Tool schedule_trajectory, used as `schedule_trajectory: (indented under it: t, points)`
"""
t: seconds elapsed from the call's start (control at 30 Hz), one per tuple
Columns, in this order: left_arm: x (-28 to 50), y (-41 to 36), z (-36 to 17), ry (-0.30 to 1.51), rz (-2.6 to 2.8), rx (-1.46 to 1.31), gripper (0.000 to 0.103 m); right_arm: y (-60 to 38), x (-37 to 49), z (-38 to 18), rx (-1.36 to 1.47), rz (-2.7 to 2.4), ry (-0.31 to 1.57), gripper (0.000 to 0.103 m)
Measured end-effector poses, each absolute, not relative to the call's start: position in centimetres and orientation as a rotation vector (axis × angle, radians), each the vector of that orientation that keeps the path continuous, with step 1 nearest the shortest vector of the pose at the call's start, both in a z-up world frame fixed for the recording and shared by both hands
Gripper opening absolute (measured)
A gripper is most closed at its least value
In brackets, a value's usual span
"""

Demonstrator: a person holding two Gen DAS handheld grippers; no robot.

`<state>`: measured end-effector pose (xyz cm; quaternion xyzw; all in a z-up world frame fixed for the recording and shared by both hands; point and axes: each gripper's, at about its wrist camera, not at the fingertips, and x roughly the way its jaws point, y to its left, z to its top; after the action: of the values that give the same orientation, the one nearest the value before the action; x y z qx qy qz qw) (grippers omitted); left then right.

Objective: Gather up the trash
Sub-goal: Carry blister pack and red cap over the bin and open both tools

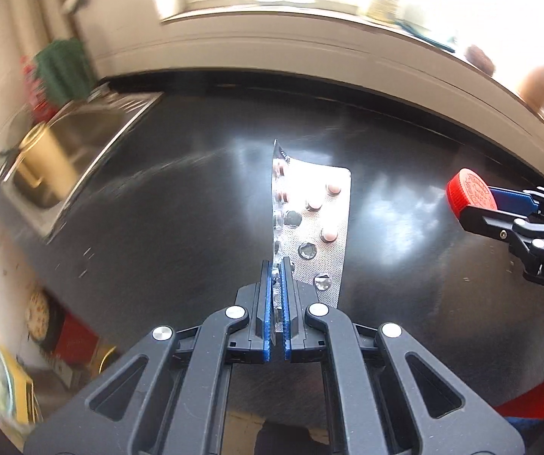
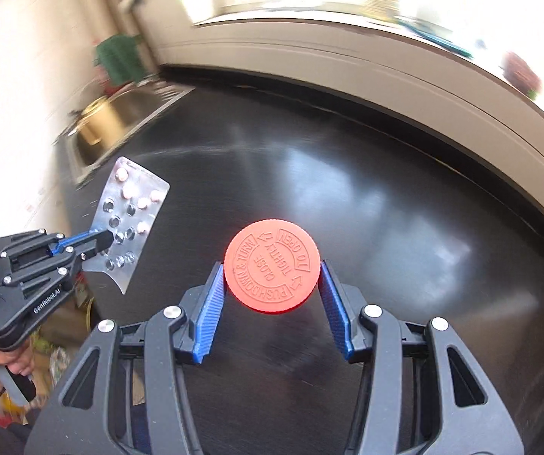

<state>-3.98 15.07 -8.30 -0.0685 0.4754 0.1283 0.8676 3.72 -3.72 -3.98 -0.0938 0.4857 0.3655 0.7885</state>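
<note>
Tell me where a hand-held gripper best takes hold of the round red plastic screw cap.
Grip the round red plastic screw cap across its ribbed side wall, one blue pad on each opposite side, coming from below the rim. The right hand-held gripper holds it this way; the flat embossed top offers no pinch surface.

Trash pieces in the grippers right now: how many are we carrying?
2. A partly used pill blister pack is pinched at its lower edge in the left gripper, and a red bottle cap is clamped between the fingers of the right gripper. No other trash shows on the dark countertop.
</note>
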Motion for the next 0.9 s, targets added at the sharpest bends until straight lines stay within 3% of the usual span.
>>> schedule_trajectory:
  t: [0.57,0.9]
  points:
    - [-25.9,29.8,-15.4,1.096,0.831,-0.521,0.004,22.9,-13.0,-7.1,-0.528,1.418,1.178,0.049]
    - [-31.0,34.8,-21.2,1.141,0.894,-0.639,0.004,31.4,-17.6,-11.4,-0.63,1.441,1.24,0.049]
